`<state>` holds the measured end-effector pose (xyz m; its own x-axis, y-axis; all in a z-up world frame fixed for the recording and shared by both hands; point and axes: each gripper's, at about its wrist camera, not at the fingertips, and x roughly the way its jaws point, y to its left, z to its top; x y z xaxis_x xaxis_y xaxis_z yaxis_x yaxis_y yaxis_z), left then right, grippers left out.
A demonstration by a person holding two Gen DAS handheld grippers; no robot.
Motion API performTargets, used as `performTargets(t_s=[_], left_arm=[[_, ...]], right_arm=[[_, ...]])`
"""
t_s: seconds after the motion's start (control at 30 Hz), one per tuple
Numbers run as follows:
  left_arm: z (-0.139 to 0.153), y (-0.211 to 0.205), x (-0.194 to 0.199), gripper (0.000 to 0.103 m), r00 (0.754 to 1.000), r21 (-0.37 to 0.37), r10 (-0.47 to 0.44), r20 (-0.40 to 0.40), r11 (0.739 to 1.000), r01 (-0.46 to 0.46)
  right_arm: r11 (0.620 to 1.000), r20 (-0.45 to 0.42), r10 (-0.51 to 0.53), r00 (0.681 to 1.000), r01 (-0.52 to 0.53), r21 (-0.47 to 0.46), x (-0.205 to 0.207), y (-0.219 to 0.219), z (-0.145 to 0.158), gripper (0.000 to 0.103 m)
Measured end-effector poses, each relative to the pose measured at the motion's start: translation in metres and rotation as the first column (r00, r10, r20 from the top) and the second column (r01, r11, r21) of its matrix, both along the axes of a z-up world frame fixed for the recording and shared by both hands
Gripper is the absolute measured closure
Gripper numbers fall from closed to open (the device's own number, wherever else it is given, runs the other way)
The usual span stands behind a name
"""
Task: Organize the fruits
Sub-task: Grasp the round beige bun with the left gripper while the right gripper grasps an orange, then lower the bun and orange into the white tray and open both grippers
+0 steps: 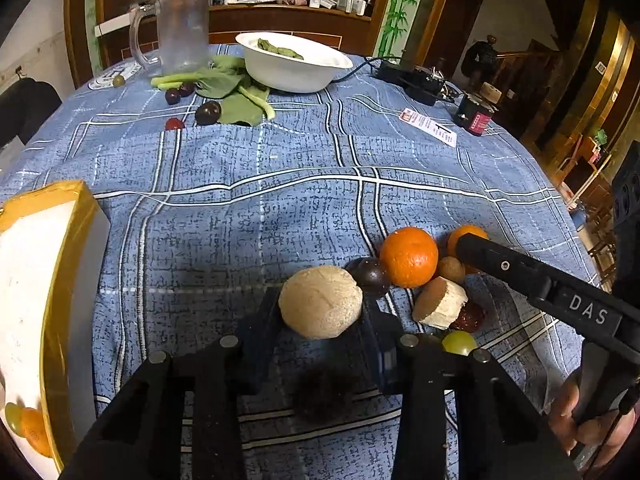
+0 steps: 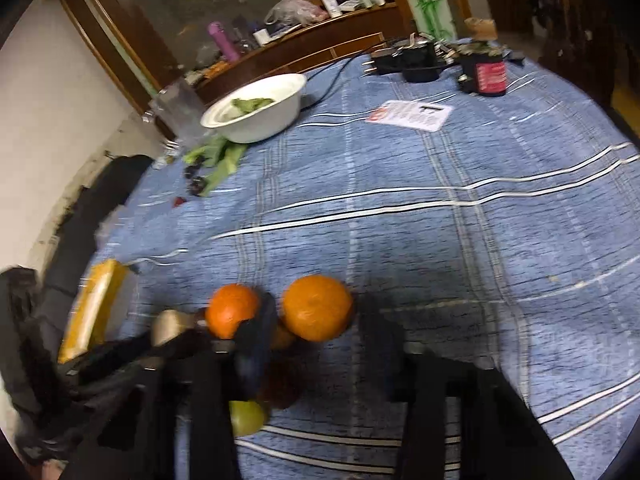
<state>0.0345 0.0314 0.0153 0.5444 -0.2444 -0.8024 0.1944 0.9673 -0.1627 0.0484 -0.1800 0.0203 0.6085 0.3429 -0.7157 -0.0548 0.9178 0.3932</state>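
In the left wrist view a round tan fruit sits on the blue cloth between my left gripper's fingers, pads pressing both its sides. Just right of it lie a dark plum, an orange, a cut pale piece, a red fruit and a green fruit. In the right wrist view my right gripper is shut on a second orange, which rests on the cloth. One of its fingers half hides that orange in the left view.
A yellow-rimmed box at the left holds an orange and a green fruit. At the far side stand a white bowl with greens, a glass mug, loose leaves and plums. A card, a black jar and cables lie far right.
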Motion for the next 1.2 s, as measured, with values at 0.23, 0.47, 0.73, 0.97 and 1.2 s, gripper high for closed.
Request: performTargets(t_s=[0.23, 0.47, 0.73, 0.97, 1.2], left_arm=[[0.014, 0.012, -0.006, 0.066, 0.999, -0.036, 0.048, 0.009, 0.998, -0.048], [0.04, 0.038, -0.041, 0.066, 0.994, -0.113, 0.094, 0.058, 0.99, -0.087], [0.063, 0.108, -0.083, 0.066, 0.963, -0.037, 0.243, 0.12, 0.97, -0.24], [0.056, 0.171, -0.119, 0.065, 0.934, -0.019, 0.339, 0.11, 0.941, -0.339], [0.035, 0.199, -0.142, 0.065, 0.93, -0.016, 0.367, 0.026, 0.93, -0.367]], right_arm=[[0.999, 0.021, -0.009, 1.0, 0.01, -0.033, -0.005, 0.003, 0.003, 0.066], [0.998, 0.056, -0.042, 0.998, 0.044, -0.042, -0.009, -0.003, 0.009, 0.066], [0.997, 0.078, -0.03, 0.997, 0.035, -0.066, -0.012, 0.006, 0.015, 0.066], [0.998, 0.12, 0.05, 0.992, -0.053, 0.02, -0.036, 0.04, 0.054, 0.066], [0.966, 0.131, 0.255, 0.958, -0.258, 0.0, -0.066, 0.136, 0.068, 0.065]])
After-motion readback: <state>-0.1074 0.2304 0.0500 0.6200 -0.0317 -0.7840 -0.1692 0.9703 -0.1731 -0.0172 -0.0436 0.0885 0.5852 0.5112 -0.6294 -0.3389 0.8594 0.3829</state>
